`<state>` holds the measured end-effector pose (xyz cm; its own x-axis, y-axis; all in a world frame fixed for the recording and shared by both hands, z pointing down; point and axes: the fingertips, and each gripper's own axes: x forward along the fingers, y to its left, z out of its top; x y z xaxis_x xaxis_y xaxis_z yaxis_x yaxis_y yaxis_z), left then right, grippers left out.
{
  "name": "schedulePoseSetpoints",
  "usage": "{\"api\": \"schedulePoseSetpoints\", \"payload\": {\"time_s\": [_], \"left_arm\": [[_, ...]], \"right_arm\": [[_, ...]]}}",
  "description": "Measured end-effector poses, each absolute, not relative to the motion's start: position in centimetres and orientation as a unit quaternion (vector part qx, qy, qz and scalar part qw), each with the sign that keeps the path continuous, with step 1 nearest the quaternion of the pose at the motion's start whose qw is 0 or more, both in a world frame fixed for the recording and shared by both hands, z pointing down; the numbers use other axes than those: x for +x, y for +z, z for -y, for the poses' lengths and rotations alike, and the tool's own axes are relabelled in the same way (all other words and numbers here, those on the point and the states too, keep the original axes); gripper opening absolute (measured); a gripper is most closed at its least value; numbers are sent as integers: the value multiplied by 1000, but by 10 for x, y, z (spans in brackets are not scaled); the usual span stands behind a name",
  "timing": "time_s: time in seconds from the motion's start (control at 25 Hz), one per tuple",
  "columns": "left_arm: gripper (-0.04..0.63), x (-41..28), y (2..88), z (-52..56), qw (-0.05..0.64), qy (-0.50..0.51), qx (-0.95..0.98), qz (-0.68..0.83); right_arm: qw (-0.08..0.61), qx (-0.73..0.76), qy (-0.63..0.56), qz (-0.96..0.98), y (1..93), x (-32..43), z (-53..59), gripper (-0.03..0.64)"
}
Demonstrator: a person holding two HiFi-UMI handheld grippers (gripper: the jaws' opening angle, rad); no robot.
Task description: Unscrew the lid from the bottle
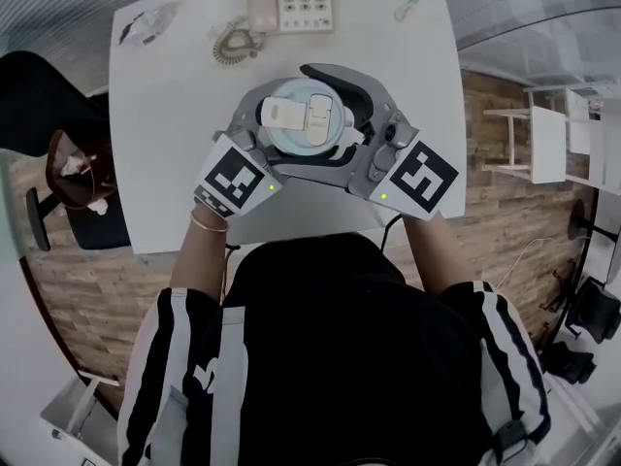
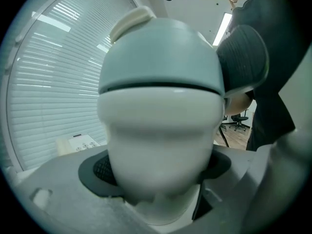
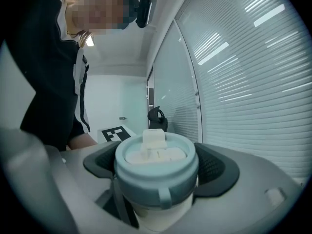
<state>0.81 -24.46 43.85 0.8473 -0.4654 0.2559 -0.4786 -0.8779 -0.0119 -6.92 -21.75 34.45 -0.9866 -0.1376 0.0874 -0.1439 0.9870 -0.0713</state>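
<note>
Over counter [image 1: 175, 163] middle: held bottle [image 2: 158, 145] upright, lid [image 1: 303, 115] on top.
Left hand-held gripper [image 2: 157, 168]: gripped white bottle body just below lid.
Right hand-held gripper [image 3: 157, 167]: gripped pale blue lid at its rim.

The lid [image 1: 303, 116] is pale blue-green with a white flip cap, and the bottle [image 2: 157, 145] under it is white. The left gripper [image 2: 158, 172] and the right gripper [image 3: 157, 168] are mid-grey with darker, finely dotted pads [image 3: 219, 169]. Each carries a cube [image 1: 236, 180] of black-and-white square markers. The counter [image 1: 155, 144] is white. The telephone [image 1: 291, 0] looks cream with grey keys, though it shows small. The person's top [image 1: 330, 357] is black with white sleeve stripes. The floor [image 1: 505, 241] shows brown wood planks. The blinds [image 3: 243, 72] are white horizontal slats.
</note>
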Motion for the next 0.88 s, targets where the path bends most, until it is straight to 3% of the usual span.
{"api": "schedulePoseSetpoints", "payload": {"time_s": [0.2, 0.88], "left_arm": [[448, 7, 415, 235, 50, 111, 959, 255], [448, 1, 336, 210, 33, 133, 957, 255]], "right_arm": [[37, 62, 53, 996, 322, -71, 209, 463], [20, 36, 25, 999, 246, -68, 183, 462]]}}
